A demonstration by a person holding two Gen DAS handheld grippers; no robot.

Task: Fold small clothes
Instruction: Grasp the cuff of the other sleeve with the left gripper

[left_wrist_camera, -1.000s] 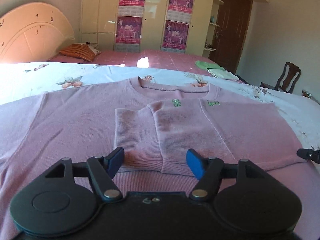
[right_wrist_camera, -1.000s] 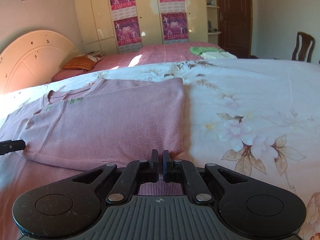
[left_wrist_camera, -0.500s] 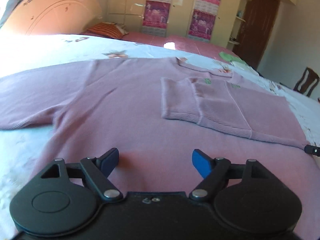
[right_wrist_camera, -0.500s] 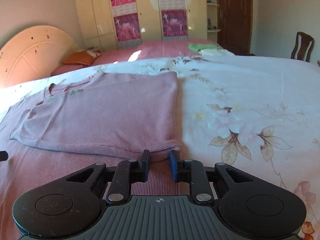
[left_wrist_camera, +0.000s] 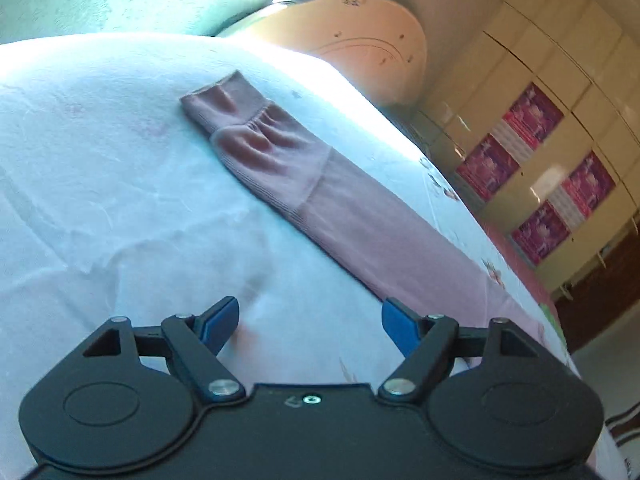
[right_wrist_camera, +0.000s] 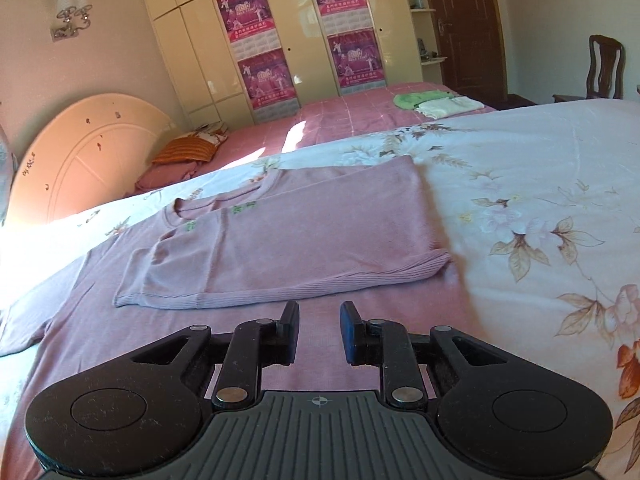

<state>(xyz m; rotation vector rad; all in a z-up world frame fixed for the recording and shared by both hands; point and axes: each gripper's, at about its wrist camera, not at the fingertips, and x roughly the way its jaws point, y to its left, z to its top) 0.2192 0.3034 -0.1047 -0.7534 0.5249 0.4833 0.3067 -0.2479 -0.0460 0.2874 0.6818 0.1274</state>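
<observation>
Left wrist view: left tongs (left_wrist_camera: 310, 322) gape apart, empty, facing the unfolded sleeve (left_wrist_camera: 280, 168); right tongs (right_wrist_camera: 319, 326), slightly apart, empty. Next: clamp the cuff, fold inward.

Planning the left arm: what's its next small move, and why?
Probably advance the open left gripper to the ribbed cuff of the pink knit sweater's outstretched sleeve and close. That sleeve lies flat, unfolded, on the white floral bedsheet; the jaws are empty.
</observation>
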